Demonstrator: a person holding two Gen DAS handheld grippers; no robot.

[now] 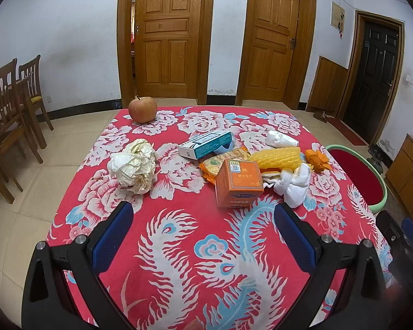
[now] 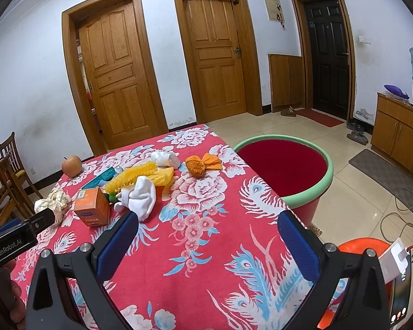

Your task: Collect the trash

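Trash lies on a table under a red flowered cloth (image 1: pixel 179 247): a crumpled paper ball (image 1: pixel 133 166), a teal and white box (image 1: pixel 205 144), an orange carton (image 1: pixel 238 183), a yellow foam net (image 1: pixel 278 158), white cloth (image 1: pixel 294 184), orange peel (image 1: pixel 318 159) and a white wad (image 1: pixel 279 139). My left gripper (image 1: pixel 203 233) hovers open over the near cloth, short of the carton. My right gripper (image 2: pixel 206 239) is open too, nearer the table's right edge, with the white cloth (image 2: pixel 140 195) just past its left finger. A red tub with a green rim (image 2: pixel 327 165) stands on the floor right of the table.
An apple (image 1: pixel 142 109) rests at the table's far left corner. Wooden chairs (image 1: pixel 11 101) stand at the left, a low wooden cabinet (image 2: pixel 399 132) at the right. An orange stool (image 2: pixel 363 244) with a phone and cables sits by the table's near right side.
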